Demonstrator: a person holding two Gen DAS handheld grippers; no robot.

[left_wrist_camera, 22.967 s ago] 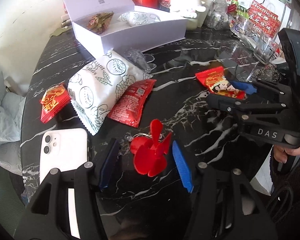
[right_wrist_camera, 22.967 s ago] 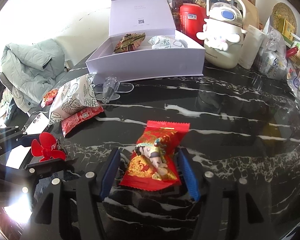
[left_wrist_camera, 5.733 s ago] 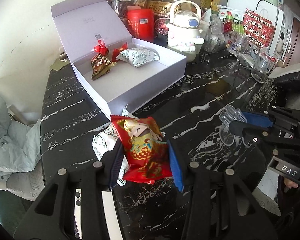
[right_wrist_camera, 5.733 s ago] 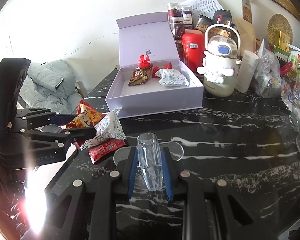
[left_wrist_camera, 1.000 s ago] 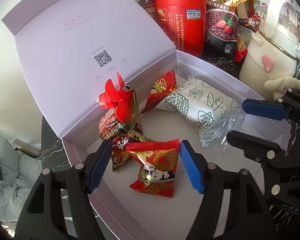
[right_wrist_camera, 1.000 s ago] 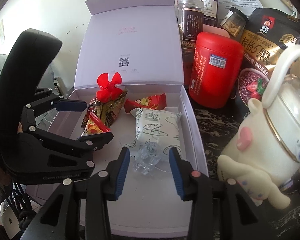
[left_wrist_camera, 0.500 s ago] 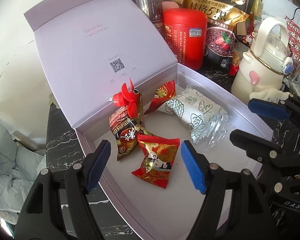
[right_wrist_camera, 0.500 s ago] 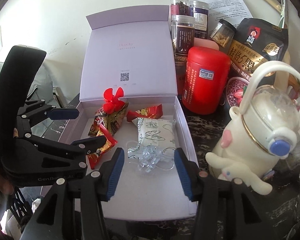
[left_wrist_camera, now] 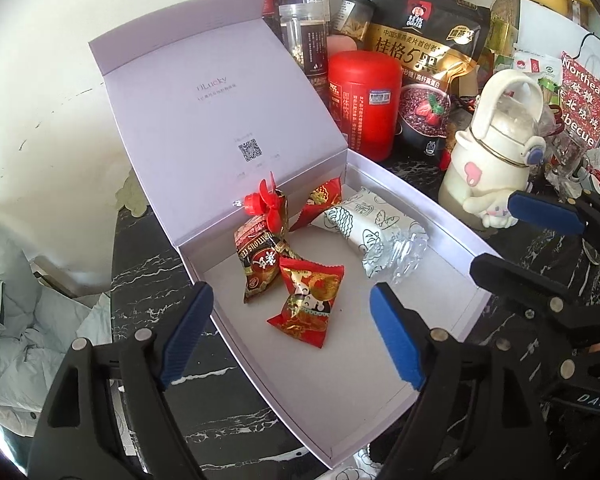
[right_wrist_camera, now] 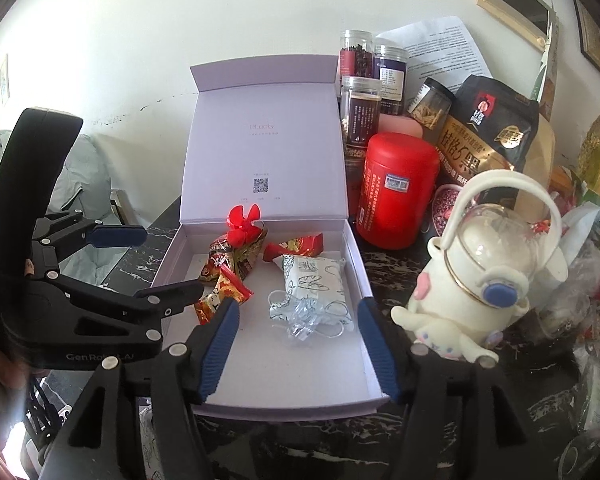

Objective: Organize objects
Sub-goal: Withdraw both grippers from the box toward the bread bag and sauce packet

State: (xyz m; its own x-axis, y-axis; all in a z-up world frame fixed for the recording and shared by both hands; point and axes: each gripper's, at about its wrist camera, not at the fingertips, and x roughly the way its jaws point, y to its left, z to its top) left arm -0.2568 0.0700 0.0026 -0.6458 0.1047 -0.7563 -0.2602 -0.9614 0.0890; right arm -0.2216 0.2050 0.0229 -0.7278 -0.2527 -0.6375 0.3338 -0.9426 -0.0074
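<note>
An open lilac gift box [left_wrist_camera: 384, 396] [right_wrist_camera: 284, 384] sits on the black marble table. Inside lie a red snack packet [left_wrist_camera: 306, 300] [right_wrist_camera: 220, 294], a dark candy bag [left_wrist_camera: 260, 260] with a red toy fan [left_wrist_camera: 266, 204] [right_wrist_camera: 244, 220] on top, another red packet [left_wrist_camera: 318, 200] [right_wrist_camera: 296, 246], a white patterned pouch [left_wrist_camera: 360, 224] [right_wrist_camera: 314, 280] and a clear plastic glass [left_wrist_camera: 410, 252] [right_wrist_camera: 304, 318]. My left gripper [left_wrist_camera: 290, 332] is open and empty above the box's near-left rim. My right gripper [right_wrist_camera: 296, 344] is open and empty above the box's near part, also seen in the left wrist view [left_wrist_camera: 512, 236].
A red canister [left_wrist_camera: 364, 100] [right_wrist_camera: 398, 192], jars [right_wrist_camera: 360, 108], a black oat bag [left_wrist_camera: 424, 56] [right_wrist_camera: 484, 136] and a white character kettle [left_wrist_camera: 496, 148] [right_wrist_camera: 484, 280] crowd behind and right of the box. A grey jacket [left_wrist_camera: 16, 308] lies left of the table.
Both grippers have drawn back and up from the box, open and empty. The red snack packet and clear glass stay lying inside.
</note>
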